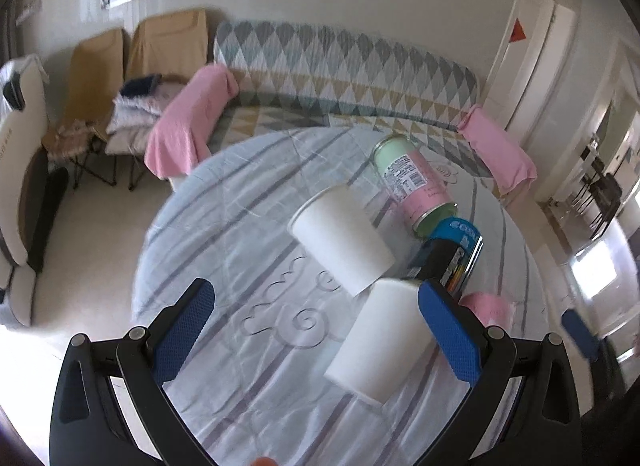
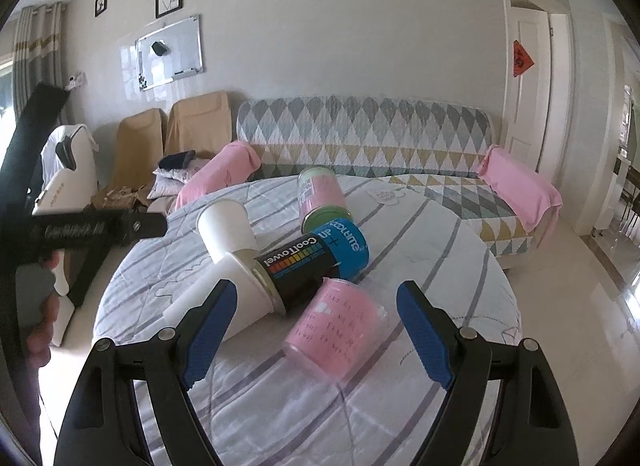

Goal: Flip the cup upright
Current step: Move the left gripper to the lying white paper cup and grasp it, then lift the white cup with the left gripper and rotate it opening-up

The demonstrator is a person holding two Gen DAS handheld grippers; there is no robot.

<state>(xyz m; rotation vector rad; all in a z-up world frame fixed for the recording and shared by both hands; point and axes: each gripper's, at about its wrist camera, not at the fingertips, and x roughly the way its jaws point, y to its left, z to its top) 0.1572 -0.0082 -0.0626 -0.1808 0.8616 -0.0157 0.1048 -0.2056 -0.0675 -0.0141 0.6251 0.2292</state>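
**On the table, nothing upright yet**

Closest to our right gripper [image 2: 314, 336], spread wide and holding nothing, lies the pink cup [image 2: 336, 330] on its side, mouth toward us, between the fingers' lines but untouched. Our left gripper [image 1: 316, 334] is likewise spread; the near white cup [image 1: 380, 338] lies on its side just beside its right finger [image 1: 448, 334], and we cannot tell whether they touch. We judge the task barely begun: no cup stands, and none is gripped.

Just behind, a black can [image 2: 304, 270] lies across the heap, its end against the near white cup and its side close over the pink cup, crowding any grasp. Farther on, a second white cup [image 1: 340, 238] and a pink-and-green can [image 1: 416, 185] also lie toppled. Beyond the table [image 1: 240, 193] runs a sofa [image 1: 340, 61].
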